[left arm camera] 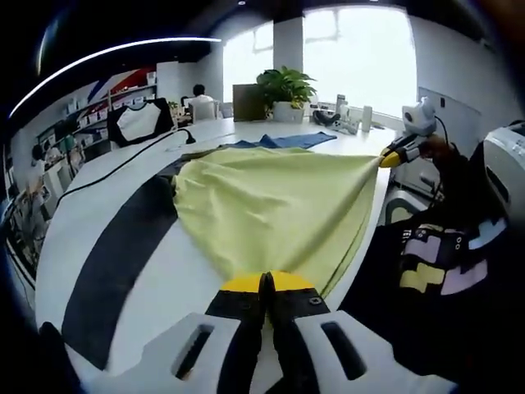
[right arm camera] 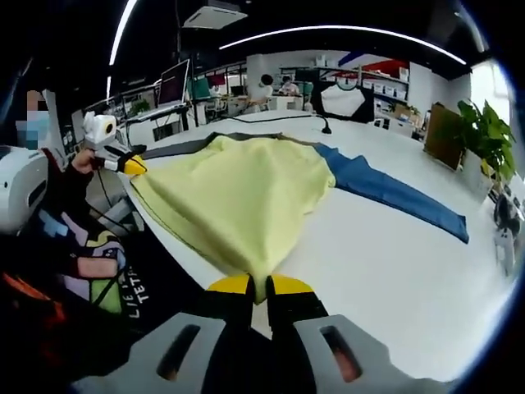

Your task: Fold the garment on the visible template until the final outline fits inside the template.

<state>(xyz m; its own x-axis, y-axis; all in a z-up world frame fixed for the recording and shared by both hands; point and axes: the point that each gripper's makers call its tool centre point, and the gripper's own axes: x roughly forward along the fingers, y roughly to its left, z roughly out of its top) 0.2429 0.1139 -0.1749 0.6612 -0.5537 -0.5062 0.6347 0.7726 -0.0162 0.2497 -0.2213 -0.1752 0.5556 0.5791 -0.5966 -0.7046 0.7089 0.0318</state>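
Note:
A yellow-green garment (left arm camera: pixel 271 205) hangs stretched just over the white table (left arm camera: pixel 98 189), pulled taut between both grippers. My left gripper (left arm camera: pixel 267 283) is shut on one of its corners at the bottom of the left gripper view. My right gripper (left arm camera: pixel 390 159) pinches the other corner off the table's right edge. In the right gripper view, the garment (right arm camera: pixel 238 197) fans out from my right gripper (right arm camera: pixel 255 286), which is shut on it, toward my left gripper (right arm camera: pixel 135 167). A black template band (left arm camera: pixel 115 263) runs along the table, partly under the garment.
A blue cloth (right arm camera: pixel 394 193) lies flat on the table beyond the garment. A black cable (left arm camera: pixel 123 164) crosses the far side, and a potted plant (left arm camera: pixel 283 86) stands at the table's end. The person's dark printed shirt (left arm camera: pixel 443 263) is close to the table edge.

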